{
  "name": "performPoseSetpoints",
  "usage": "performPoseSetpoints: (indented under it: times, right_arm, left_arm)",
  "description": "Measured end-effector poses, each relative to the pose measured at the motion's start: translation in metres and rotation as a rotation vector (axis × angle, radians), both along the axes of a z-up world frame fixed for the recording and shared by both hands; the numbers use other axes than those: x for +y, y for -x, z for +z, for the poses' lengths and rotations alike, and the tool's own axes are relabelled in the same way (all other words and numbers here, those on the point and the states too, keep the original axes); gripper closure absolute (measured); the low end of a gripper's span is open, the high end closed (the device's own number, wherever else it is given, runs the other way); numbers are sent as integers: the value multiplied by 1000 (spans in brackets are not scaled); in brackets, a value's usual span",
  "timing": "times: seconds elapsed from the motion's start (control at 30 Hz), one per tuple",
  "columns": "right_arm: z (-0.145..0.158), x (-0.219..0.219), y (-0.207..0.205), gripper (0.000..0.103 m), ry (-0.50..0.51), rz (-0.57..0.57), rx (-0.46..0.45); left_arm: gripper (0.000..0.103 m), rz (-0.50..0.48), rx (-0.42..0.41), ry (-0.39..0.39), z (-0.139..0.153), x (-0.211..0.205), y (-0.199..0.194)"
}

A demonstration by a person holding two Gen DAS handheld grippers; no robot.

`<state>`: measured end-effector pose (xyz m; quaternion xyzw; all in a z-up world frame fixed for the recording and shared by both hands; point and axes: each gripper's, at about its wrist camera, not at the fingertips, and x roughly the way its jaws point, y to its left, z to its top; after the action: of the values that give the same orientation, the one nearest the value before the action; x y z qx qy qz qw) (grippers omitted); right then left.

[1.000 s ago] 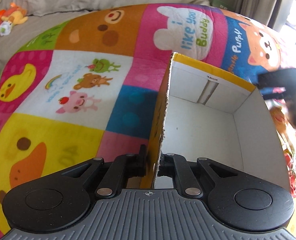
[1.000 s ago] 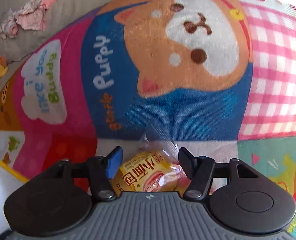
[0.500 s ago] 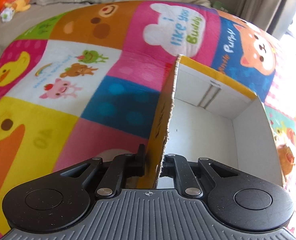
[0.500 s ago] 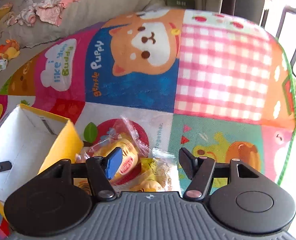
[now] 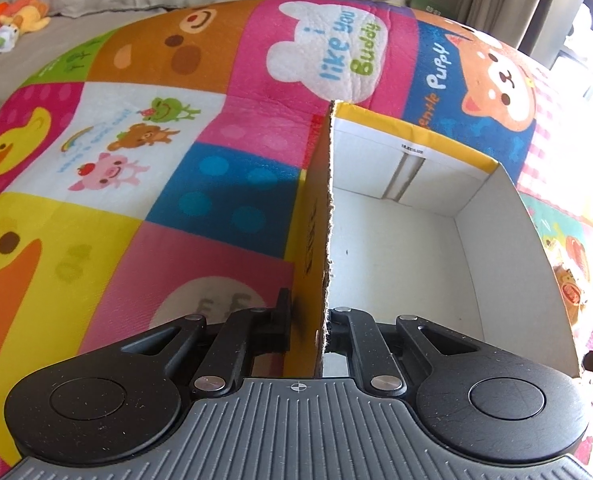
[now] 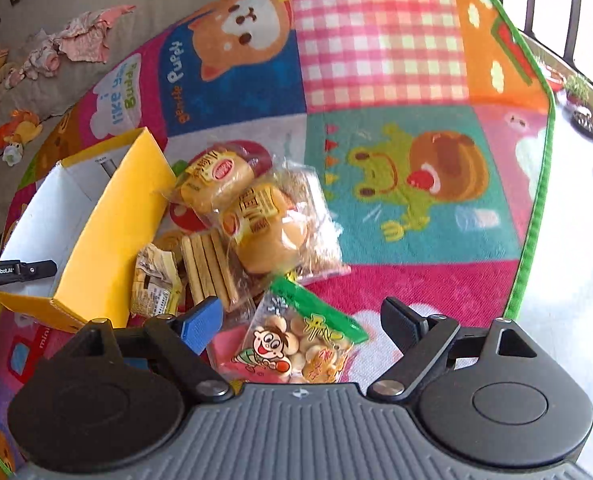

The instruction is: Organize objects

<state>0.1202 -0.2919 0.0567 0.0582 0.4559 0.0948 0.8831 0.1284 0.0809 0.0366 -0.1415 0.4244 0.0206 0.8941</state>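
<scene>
An open yellow cardboard box [image 5: 416, 248] with a white inside stands on the mat. My left gripper [image 5: 308, 320] is shut on its near left wall [image 5: 316, 220]. The box [image 6: 108, 216] also shows at the left of the right wrist view, with the left gripper's tip [image 6: 16, 270] on it. My right gripper [image 6: 300, 316] hovers over a snack pile, its jaws opening, the pads touching nothing. A green-topped cookie bag [image 6: 300, 348] lies below between the fingers. Beyond it lie two bread packets [image 6: 216, 180] [image 6: 268, 220], wafer sticks [image 6: 208, 268] and a small yellow packet [image 6: 154, 280].
A colourful cartoon play mat [image 6: 396, 60] covers the floor; its green edge [image 6: 536, 184] runs along bare pale floor on the right. A grey sofa with plush toys [image 5: 16, 16] and clothes [image 6: 80, 40] stands behind. Plant pots [image 6: 576, 92] sit by a window railing.
The right gripper has pulled back from close over one bread packet to above the whole snack pile, and its jaws have spread wider. The left gripper keeps its hold on the box wall.
</scene>
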Motion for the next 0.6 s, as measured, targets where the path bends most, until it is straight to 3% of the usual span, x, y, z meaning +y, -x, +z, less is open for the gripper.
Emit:
performPoseSetpoints:
  times: [0.2,0.3,0.37,0.43,0.6]
  right_arm:
    - [-27,10,1,17,-13,-26,75]
    - [-20,15,7,31,21,-8,52]
    - [-14,16,12,35,42,-1,38]
    - [-8,16,16,47,59,12,20]
    - [-1,14,24,45,115,15,-35]
  left_arm:
    - [92,25,3,16,0,2,0]
    - [93,53,1,37,-1,2,-10]
    - [93,80,2,57,-2,4,-19]
    - [92,109,-3,70,-3,5,-27]
    - [92,85,0,45,-2,-2,-30]
